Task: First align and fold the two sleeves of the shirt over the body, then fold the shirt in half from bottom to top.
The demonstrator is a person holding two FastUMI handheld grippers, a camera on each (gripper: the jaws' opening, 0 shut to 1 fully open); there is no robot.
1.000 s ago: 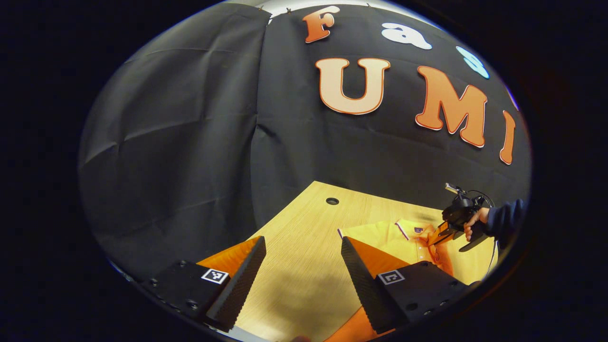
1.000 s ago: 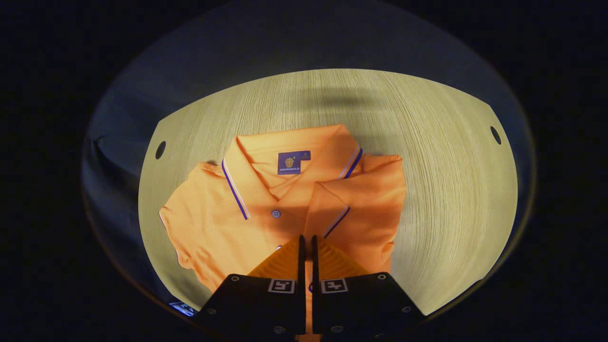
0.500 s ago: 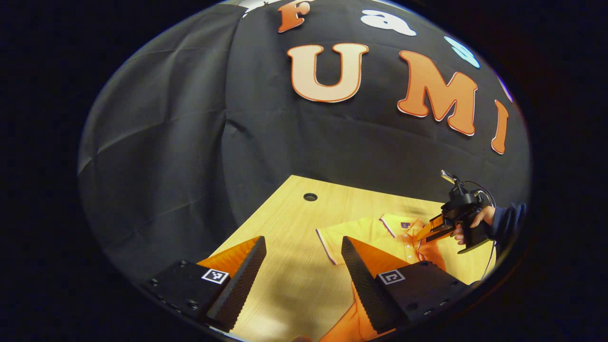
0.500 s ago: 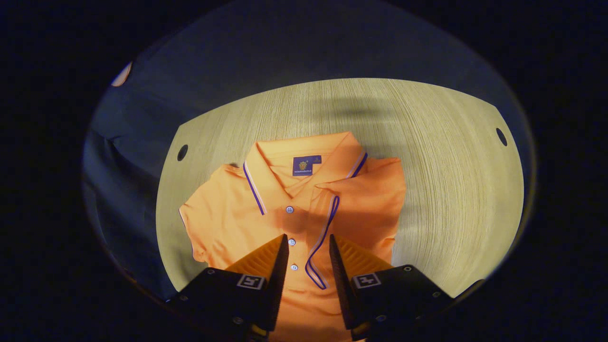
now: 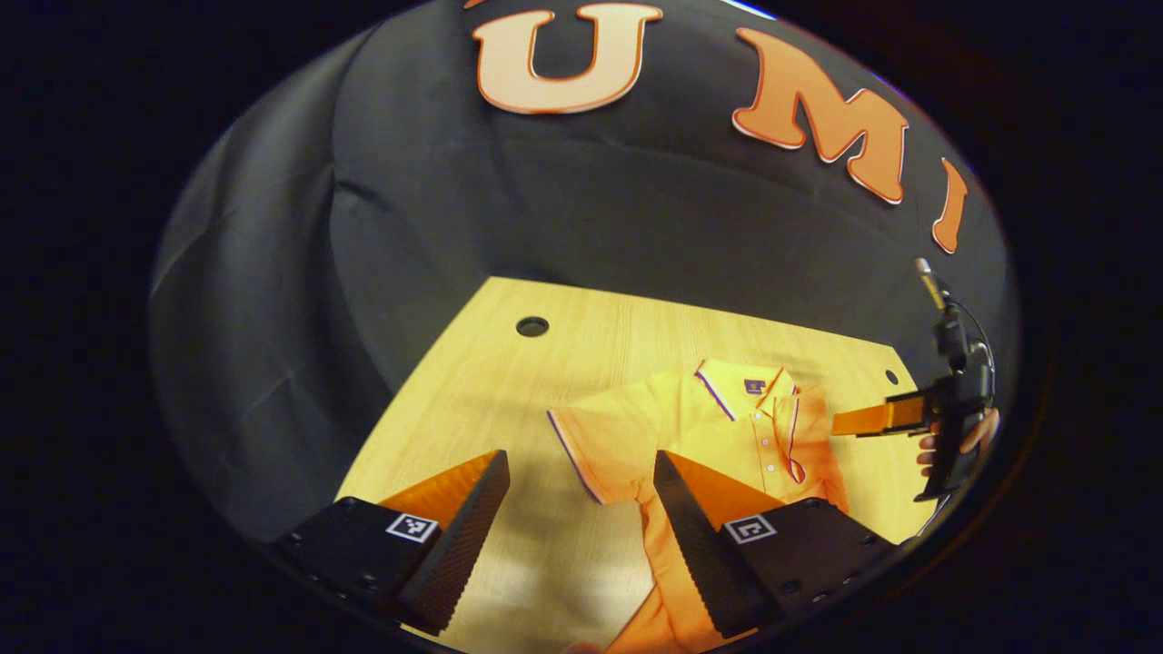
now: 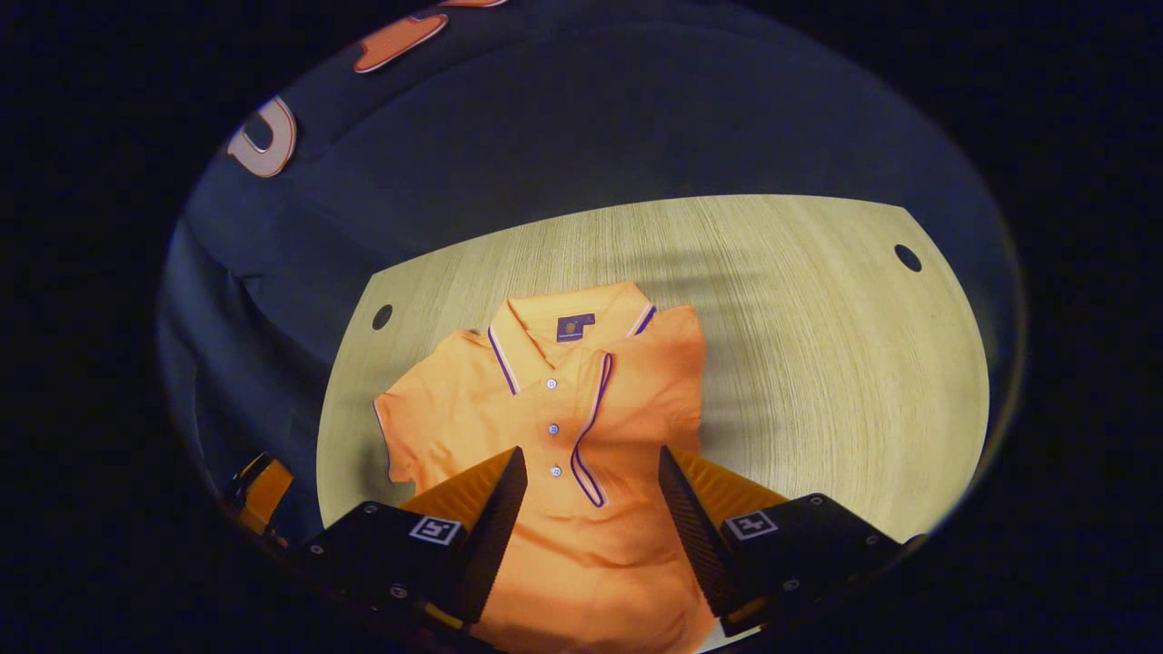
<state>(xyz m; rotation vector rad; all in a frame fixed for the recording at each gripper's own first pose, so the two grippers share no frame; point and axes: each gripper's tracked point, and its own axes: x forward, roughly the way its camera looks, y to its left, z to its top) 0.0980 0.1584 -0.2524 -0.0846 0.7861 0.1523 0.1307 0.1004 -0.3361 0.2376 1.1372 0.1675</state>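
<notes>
Table (image 6: 818,363): shirt (image 6: 545,409) below open right tool (image 6: 586,504).

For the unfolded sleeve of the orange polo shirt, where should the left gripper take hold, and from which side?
Probably at the striped cuff hem of the unfolded sleeve, coming from the outer side. That sleeve of the orange polo shirt lies flat, spread out on the pale wooden table, leaving its free edge exposed. The left gripper is open beside it.
</notes>
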